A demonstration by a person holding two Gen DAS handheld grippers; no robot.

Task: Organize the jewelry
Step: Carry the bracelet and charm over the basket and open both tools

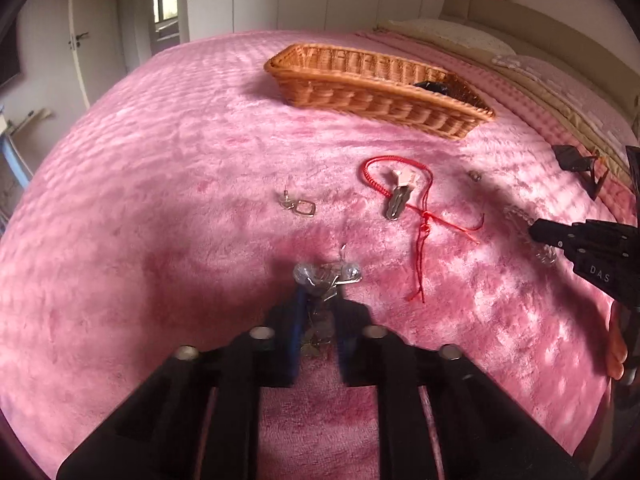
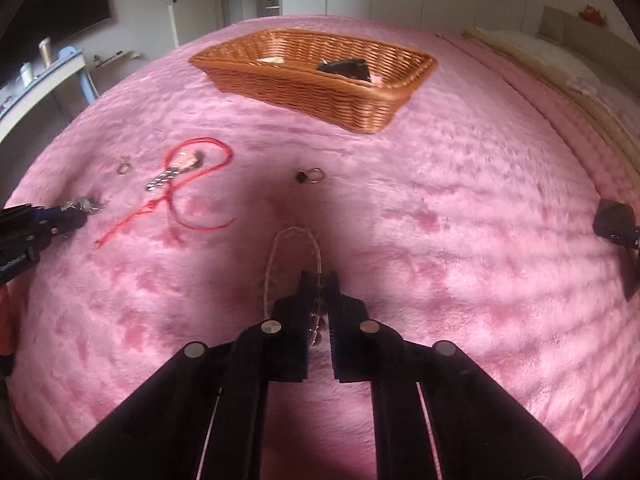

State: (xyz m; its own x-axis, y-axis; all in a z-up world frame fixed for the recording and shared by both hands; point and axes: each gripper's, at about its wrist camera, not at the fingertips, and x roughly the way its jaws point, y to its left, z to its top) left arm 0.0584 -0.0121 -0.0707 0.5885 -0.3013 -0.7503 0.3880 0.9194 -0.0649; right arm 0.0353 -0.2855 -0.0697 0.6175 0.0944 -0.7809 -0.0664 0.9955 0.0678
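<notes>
My left gripper is shut on a silver earring cluster, held just above the pink blanket. My right gripper is shut on a thin clear-bead bracelet whose loop lies on the blanket ahead of the fingers. A red cord bracelet lies loose around a silver hair clip. A pair of silver earrings lies left of it. A small ring lies ahead of the right gripper. A wicker basket stands at the far side with a dark item inside.
The pink fluffy blanket covers the bed. A black stand sits at the right edge near the pillows. In the left wrist view the right gripper is at the right over the bracelet. Wardrobes and a door stand behind.
</notes>
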